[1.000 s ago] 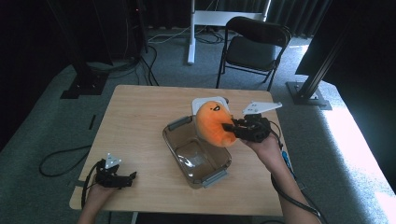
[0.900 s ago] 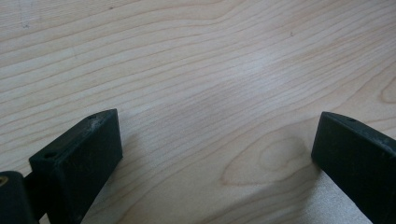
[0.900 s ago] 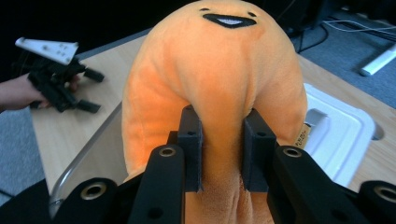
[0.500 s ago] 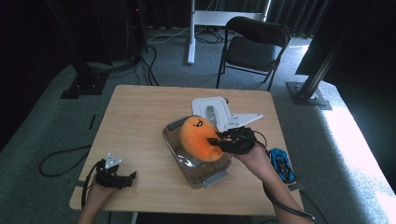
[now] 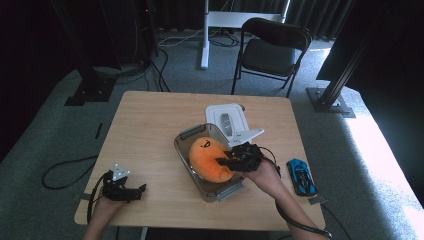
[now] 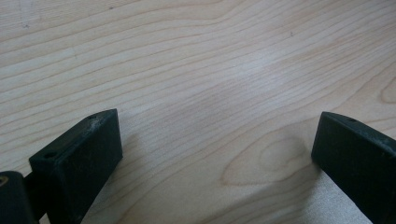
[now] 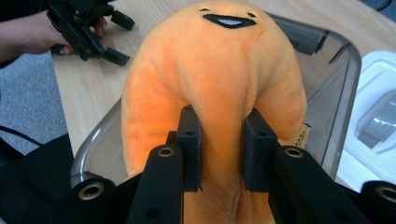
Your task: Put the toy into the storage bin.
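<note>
Spanning the scene, the worktop (image 5: 150, 125) carries a clear container (image 5: 186, 135) at its middle, the white lid (image 5: 225, 120) just beyond. The orange plush (image 5: 207, 157) lies inside, long axis along the container's, pinched at its near end by the right gripper (image 5: 227, 160). The left gripper (image 5: 132, 191) rests well apart, jaws wide, empty.

Pale wooden worktop (image 5: 150, 125); on it a clear tub (image 5: 186, 136) near the middle, a white lid (image 5: 220, 112) just behind it, a blue toy car (image 5: 301, 176) at the right edge.
</note>
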A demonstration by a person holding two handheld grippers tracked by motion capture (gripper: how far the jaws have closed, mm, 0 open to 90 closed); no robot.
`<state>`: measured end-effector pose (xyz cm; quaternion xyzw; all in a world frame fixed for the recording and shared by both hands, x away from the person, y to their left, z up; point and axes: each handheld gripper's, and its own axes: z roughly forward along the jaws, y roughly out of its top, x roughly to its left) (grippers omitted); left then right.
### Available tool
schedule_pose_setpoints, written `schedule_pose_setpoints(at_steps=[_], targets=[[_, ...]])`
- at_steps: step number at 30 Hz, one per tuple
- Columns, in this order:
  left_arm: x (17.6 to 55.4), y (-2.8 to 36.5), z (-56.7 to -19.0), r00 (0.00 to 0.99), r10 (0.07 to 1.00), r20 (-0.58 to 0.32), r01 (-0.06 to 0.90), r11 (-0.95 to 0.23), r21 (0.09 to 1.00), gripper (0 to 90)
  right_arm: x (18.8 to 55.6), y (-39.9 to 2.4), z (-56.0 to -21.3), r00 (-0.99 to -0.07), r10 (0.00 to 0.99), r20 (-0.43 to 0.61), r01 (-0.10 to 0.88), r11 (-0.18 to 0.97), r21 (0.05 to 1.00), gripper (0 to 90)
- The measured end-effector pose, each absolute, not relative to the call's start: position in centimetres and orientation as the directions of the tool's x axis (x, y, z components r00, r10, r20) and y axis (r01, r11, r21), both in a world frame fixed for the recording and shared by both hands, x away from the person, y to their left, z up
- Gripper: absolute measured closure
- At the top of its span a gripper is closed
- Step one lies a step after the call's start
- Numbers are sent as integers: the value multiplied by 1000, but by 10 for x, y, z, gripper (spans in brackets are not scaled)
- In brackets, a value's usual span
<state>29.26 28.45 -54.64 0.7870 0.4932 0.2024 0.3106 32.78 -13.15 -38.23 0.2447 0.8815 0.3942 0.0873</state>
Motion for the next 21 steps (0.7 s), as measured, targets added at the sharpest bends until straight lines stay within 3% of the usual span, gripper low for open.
schedule_pose_setpoints(at_steps=[16, 21], targets=[[293, 284, -547, 431, 902, 12, 650, -320, 689, 22, 338, -125, -406, -857, 512, 62, 407, 598, 690, 708], [293, 284, -547, 432, 902, 12, 650, -320, 690, 22, 340, -123, -411, -860, 504, 78, 417, 609, 674, 662]])
